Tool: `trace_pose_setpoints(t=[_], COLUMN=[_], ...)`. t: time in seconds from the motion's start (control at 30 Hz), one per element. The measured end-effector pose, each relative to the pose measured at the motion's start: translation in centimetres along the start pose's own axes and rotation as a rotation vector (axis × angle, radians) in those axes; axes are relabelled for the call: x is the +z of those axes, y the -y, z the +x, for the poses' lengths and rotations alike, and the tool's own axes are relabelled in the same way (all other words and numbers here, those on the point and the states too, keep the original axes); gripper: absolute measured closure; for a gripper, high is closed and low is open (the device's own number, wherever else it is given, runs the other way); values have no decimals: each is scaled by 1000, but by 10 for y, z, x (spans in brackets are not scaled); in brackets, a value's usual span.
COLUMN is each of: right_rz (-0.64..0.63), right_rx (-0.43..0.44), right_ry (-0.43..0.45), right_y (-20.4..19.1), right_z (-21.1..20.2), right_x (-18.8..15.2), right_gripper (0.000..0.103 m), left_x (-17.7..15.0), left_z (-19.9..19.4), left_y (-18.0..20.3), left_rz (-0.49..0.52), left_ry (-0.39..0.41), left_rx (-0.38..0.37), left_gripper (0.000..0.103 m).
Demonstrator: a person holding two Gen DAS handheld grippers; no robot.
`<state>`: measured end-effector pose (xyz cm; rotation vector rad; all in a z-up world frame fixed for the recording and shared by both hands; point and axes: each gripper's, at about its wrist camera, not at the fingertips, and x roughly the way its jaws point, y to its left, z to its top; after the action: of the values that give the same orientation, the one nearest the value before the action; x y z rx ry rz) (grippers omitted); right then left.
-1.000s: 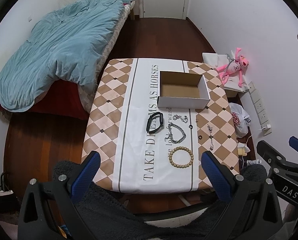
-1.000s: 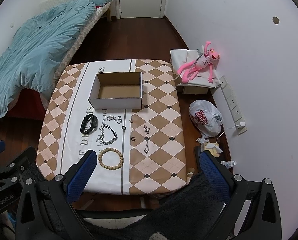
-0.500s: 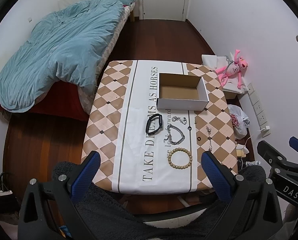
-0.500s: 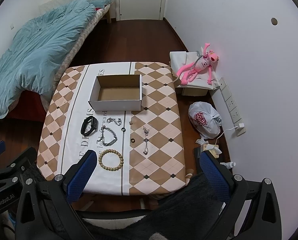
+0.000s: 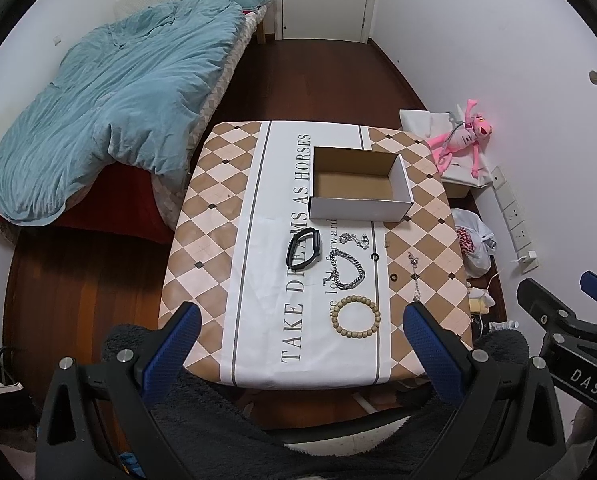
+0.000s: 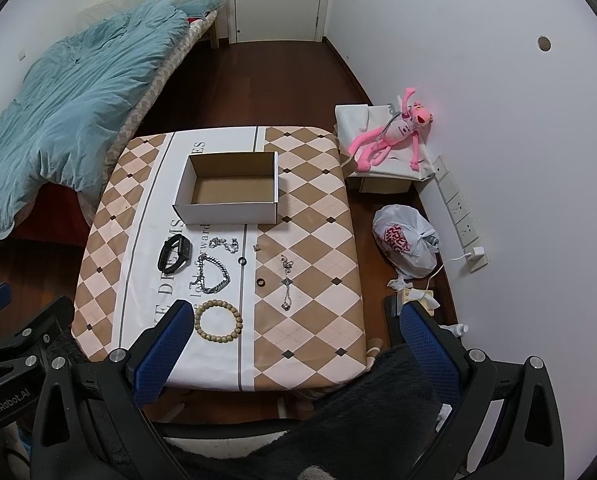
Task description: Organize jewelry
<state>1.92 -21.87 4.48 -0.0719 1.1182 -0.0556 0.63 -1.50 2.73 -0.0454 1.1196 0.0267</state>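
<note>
The tablecloth [image 5: 258, 280] reads "TAKE DREAMS AS HORSES"; claw bodies read "DAS" and "GenRobot.AI".

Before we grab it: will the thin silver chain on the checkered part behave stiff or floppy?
Probably floppy: the thin silver chain lies in a loose, kinked line on the tablecloth. Likely light, and may drape from the pads or slip between them. If pushed, it would probably bunch rather than slide whole.

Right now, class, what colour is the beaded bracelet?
Pale tan, wood-like; the beaded bracelet shows best in the right wrist view.
</note>
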Motion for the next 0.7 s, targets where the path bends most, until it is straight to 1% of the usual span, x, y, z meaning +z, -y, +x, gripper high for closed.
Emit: trace_pose_setpoints(t=[0.5, 0.6, 0.7], right_rz=[3, 8, 17], right_rx=[0, -7, -4], right_ry=[-3, -11, -43], right_y=[-1, 0, 0], right_z=[3, 8, 28], right_x=[1, 5, 11], right_gripper=[0, 0, 0], left_x=[0, -1, 0], left_z=[3, 16, 39], left_y=[2, -3, -10], left_rz=[-5, -5, -14], left_ry=[1, 2, -13], left_rx=[-15, 0, 24], left_gripper=[0, 0, 0])
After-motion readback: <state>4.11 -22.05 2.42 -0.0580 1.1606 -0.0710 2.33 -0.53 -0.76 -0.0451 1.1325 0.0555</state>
